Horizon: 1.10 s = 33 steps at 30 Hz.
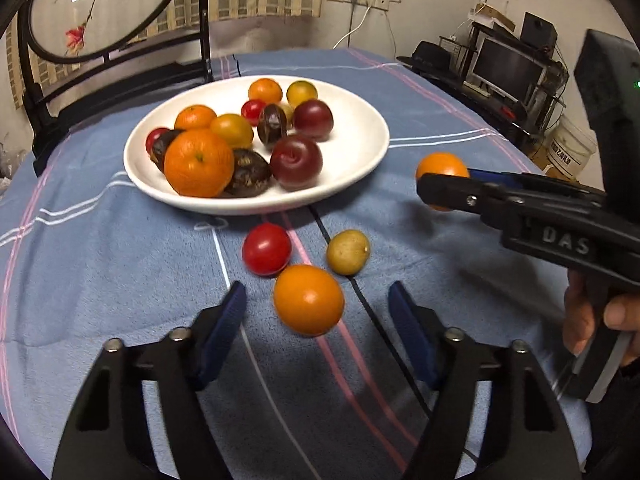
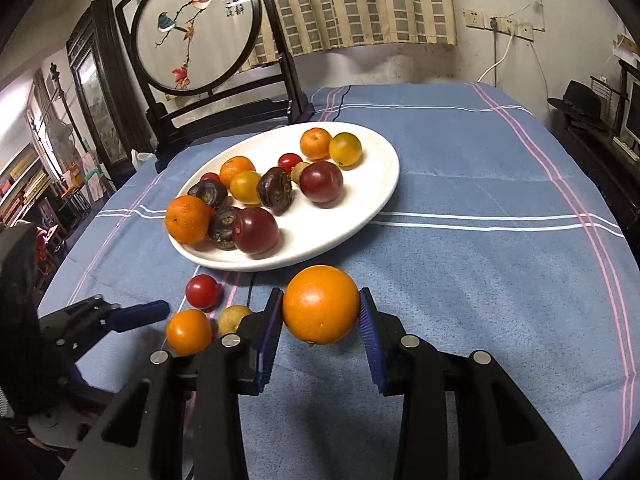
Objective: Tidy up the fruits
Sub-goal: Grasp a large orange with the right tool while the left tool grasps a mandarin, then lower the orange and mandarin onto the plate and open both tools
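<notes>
Our right gripper (image 2: 321, 322) is clamped on an orange (image 2: 321, 304), both blue pads pressing its sides, held just clear of the blue cloth (image 2: 480, 280). Beyond it we see the white plate (image 2: 360, 216) heaped with fruit. Our left gripper (image 1: 316, 308) stands with its jaws apart, touching nothing; a smaller orange (image 1: 308, 299) lies just ahead between its fingertips, with a red tomato (image 1: 266, 249) and a yellow-green fruit (image 1: 347, 252) just past that.

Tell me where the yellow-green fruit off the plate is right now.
On the blue cloth in front of the white plate, the yellow-green fruit lies right of the red tomato, just behind the loose orange.
</notes>
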Available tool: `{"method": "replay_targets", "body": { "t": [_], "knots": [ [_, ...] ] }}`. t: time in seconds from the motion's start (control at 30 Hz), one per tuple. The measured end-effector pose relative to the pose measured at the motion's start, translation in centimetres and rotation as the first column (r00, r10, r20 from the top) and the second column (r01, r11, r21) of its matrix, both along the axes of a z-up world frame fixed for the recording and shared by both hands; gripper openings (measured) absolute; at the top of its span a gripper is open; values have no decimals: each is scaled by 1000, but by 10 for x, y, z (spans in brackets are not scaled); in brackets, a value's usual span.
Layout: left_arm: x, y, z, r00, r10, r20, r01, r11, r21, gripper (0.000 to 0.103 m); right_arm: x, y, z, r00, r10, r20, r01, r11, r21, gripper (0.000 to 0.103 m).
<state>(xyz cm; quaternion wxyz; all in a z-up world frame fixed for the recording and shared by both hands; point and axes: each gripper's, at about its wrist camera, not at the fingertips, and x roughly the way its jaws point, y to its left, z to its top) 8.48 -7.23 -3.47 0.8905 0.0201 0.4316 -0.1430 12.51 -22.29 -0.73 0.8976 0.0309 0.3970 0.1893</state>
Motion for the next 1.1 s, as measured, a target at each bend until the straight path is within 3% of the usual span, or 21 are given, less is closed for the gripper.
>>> {"method": "replay_targets", "body": {
  "t": [0.03, 0.1, 0.13, 0.27, 0.57, 0.7, 0.93, 1.1],
  "knots": [
    [2, 0, -3, 1000, -3, -16, 3, 1000, -10, 56, 0, 1, 0, 1000, 4, 0, -4, 1000, -1, 38],
    [8, -1, -9, 999, -7, -41, 6, 1000, -11, 38, -1, 3, -1, 1000, 14, -2, -14, 1000, -4, 38],
    [9, -1, -10, 999, -1, -34, 1, 1000, 6, 35, -1, 3, 0, 1000, 16, -2, -16, 1000, -4, 38],
    [8, 2, -4, 1000, -6, -24, 6, 1000, -8, 35, 0, 2, 0, 1000, 11, 0, -11, 1000, 1, 38],
    [-9, 11, 45, 992, 21, 122, -17, 999, -32, 35, -8, 5, 9, 999, 37, 25, -39, 997, 63, 38],
    [-6, 18, 58, 990, 30, 138, -25, 999, -34, 35, -18, 12, 28, 993, 57, 100, -64, 996, 63, 38],
    [22, 25, 73, 985, 64, 158, -62, 998, -17, 35, -4, 29, 57, 983, 87, 162, -92, 995, 24, 38],
    [59, 34, 82, 979, 123, 164, -117, 992, -46, 35, 20, 36, 58, 983, 75, 168, -78, 997, 10, 38]
  ]
}}
